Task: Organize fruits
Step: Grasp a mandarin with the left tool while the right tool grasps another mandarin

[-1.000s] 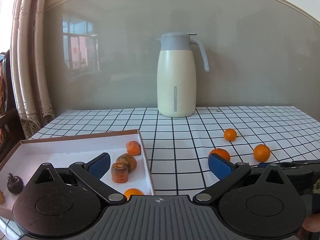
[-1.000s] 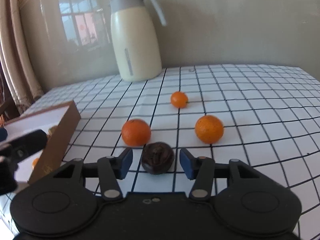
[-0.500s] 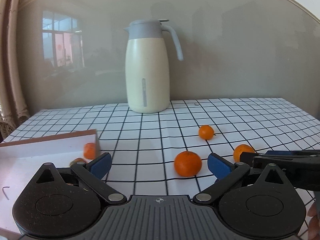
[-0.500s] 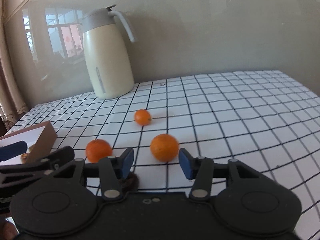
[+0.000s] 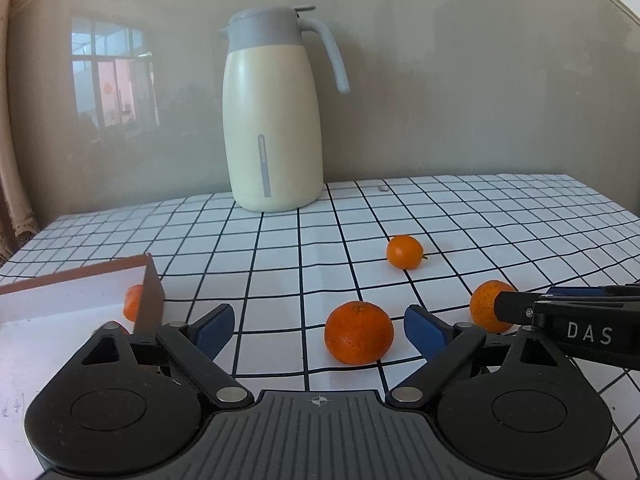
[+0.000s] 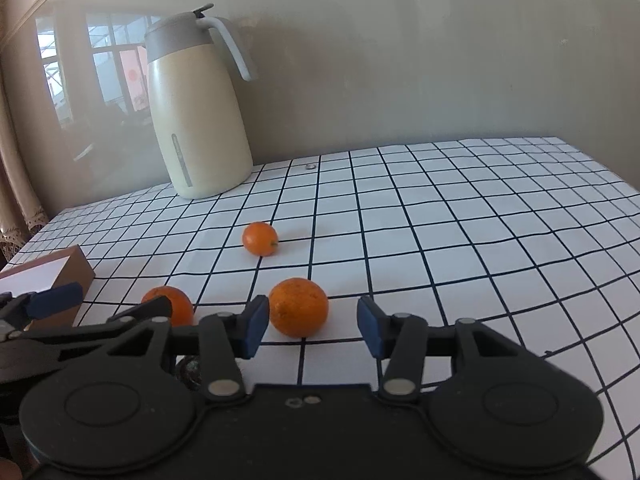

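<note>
Now left hand-held gripper [image 5: 318, 330] closing, astride orange [image 5: 359, 338]; right hand-held gripper [image 6: 312, 326] agape.

Left tongs [image 5: 319, 330], closing, straddle an orange [image 5: 359, 332] without touching.

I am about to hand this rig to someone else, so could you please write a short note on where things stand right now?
Left gripper: open, its jaws have just been closing a little, lined up on the nearest tangerine, not touching it.
Right gripper: open, empty, with the second tangerine just ahead, between its fingertips.
A small tangerine lies farther back, near the thermos jug.
Done: at least one orange fruit sits in the box on the left.
Left: three tangerines on the checked tablecloth to move into the box.
</note>
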Action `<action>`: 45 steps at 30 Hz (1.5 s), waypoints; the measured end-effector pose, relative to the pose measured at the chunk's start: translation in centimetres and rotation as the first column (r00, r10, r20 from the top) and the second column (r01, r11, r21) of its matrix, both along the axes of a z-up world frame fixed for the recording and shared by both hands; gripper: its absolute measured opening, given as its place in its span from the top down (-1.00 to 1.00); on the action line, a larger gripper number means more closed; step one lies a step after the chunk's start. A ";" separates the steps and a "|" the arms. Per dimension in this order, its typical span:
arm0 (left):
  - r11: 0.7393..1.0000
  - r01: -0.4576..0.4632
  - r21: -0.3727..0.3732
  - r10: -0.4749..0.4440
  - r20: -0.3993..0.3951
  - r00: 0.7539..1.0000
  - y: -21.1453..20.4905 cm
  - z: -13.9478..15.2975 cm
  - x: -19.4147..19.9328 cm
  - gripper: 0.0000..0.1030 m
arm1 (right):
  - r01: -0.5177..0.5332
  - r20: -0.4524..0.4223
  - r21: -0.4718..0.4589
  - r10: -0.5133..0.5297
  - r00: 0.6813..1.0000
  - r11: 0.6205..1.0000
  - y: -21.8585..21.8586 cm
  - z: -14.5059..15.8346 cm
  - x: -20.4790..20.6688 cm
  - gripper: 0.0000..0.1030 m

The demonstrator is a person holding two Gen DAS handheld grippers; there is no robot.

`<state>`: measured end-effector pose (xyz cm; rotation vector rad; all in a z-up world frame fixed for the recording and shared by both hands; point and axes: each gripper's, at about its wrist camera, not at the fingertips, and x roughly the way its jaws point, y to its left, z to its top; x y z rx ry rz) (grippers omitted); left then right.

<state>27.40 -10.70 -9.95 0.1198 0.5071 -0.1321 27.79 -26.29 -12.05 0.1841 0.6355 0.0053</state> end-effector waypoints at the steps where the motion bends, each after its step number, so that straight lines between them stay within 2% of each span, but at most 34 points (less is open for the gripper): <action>1: 1.000 -0.002 0.000 0.002 -0.004 1.000 0.0 -0.1 0.1 -0.74 | -0.004 0.000 0.003 0.004 1.000 1.000 0.0 0.0 0.1 0.19; 6: 1.000 -0.010 0.000 0.010 -0.022 1.000 -0.1 -0.6 0.8 -0.66 | -0.026 -0.009 0.005 0.026 1.000 1.000 0.2 -0.2 0.7 0.21; 20: 1.000 0.002 -0.023 -0.003 -0.055 0.998 -1.0 -1.3 1.7 -0.64 | -0.022 -0.009 0.037 0.022 1.000 0.999 -0.8 -0.3 1.0 0.23; 23: 1.000 0.010 -0.016 -0.011 -0.068 0.998 -1.3 -1.4 1.9 -0.47 | -0.031 -0.014 0.037 0.032 0.999 0.999 -0.6 -0.4 1.2 0.21; 25: 1.000 0.015 -0.010 -0.016 -0.089 0.996 -1.6 -1.6 2.0 -0.16 | -0.043 -0.018 0.037 0.043 0.999 0.998 -0.4 -0.4 1.2 0.23; 32: 0.999 0.033 -0.025 -0.035 -0.090 0.995 -1.5 -1.6 1.4 0.17 | -0.050 -0.026 0.038 0.051 0.998 0.998 0.2 -0.7 1.8 0.23; 38: 0.999 0.034 -0.030 -0.036 -0.089 0.995 -0.9 -1.5 1.1 0.19 | -0.039 -0.042 0.030 0.041 0.998 0.999 0.6 -1.1 2.2 0.25; 41: 0.999 0.025 -0.034 -0.028 -0.089 0.996 -0.4 -1.4 1.0 0.19 | -0.027 -0.044 0.013 0.028 0.999 1.000 0.7 -1.3 2.4 0.40; 45: 0.999 0.024 -0.034 -0.027 -0.091 0.995 -0.2 -1.4 0.9 0.19 | -0.031 -0.051 0.004 0.031 0.998 1.000 0.9 -1.4 2.6 0.41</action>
